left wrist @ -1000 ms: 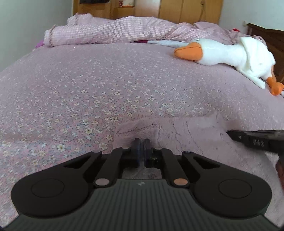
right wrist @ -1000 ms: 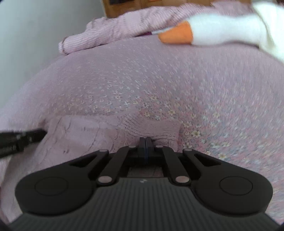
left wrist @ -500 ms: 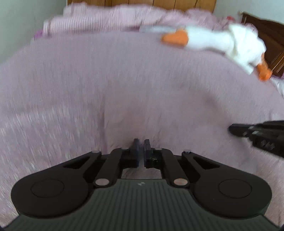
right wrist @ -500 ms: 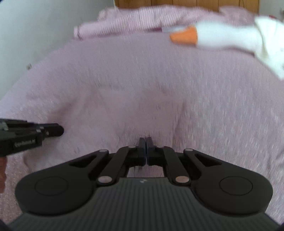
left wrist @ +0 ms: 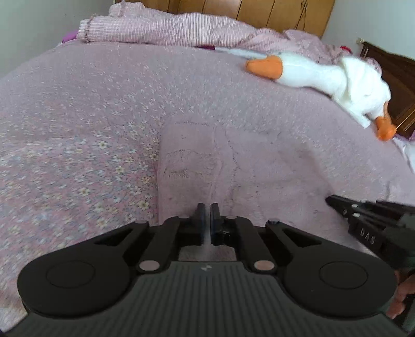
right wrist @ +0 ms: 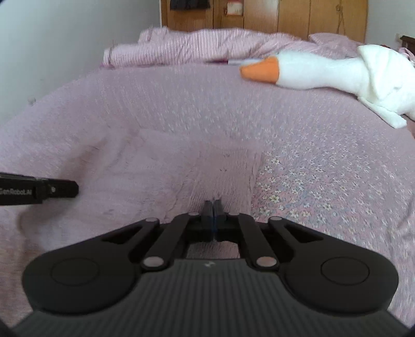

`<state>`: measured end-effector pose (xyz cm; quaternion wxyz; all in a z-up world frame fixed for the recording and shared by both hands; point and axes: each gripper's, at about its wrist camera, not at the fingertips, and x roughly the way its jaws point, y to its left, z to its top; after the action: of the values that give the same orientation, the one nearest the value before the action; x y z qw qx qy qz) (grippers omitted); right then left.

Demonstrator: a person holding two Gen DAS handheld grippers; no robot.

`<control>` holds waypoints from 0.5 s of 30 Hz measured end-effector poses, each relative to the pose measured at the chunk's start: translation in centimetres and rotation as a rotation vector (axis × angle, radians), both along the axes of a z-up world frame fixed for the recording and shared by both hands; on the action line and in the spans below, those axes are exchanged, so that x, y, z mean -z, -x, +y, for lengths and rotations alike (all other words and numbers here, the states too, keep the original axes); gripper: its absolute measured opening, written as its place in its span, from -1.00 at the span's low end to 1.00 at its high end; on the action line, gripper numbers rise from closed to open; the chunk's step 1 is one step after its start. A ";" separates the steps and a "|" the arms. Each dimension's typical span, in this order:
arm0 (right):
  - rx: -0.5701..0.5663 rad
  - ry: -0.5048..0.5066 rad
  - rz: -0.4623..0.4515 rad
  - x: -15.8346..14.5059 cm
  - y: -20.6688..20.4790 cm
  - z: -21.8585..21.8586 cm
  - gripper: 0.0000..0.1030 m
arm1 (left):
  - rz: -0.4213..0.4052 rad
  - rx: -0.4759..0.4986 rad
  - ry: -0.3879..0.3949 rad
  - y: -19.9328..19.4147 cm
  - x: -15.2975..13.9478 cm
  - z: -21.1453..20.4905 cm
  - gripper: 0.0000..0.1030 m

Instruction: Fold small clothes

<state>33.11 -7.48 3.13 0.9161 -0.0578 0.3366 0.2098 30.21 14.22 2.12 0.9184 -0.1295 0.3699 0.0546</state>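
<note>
Black left gripper (right wrist: pixel 75 188) reads "GenRoboLAI", right gripper (left wrist: pixel 330 201) "DAS"; both pressed together over the pink garment (left wrist: pixel 233 166) on the bed (left wrist: pixel 77 116).

"GenRoboAI" on left tool (right wrist: pixel 75 188)

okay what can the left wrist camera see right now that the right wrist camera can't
Only the left wrist view shows the goose toy's orange foot, a dark wooden headboard and part of a hand. Only the right wrist view shows things hanging on the wardrobe. Both show the pink knit garment, the floral bedspread, the goose toy, the rumpled quilt, and both grippers.
</note>
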 end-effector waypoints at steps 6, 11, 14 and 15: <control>-0.033 -0.031 0.037 0.6 2.2 -1.2 -0.93 | 0.014 0.020 0.007 2.6 0.9 0.3 -0.90; 0.004 -0.166 0.166 2.4 0.3 -2.5 -0.98 | -0.022 0.019 0.118 3.1 4.2 1.0 -0.91; -0.015 -0.169 0.203 2.4 -0.8 -2.3 -0.98 | -0.034 0.009 0.119 3.2 4.4 0.7 -0.91; -0.017 -0.179 0.209 2.3 -1.0 -2.5 -0.98 | -0.032 0.006 0.123 3.3 4.3 0.7 -0.91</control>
<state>34.13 -9.94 0.80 0.8758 0.0434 0.4095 0.2518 26.94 14.95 -2.17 0.9145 -0.1855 0.3585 0.0267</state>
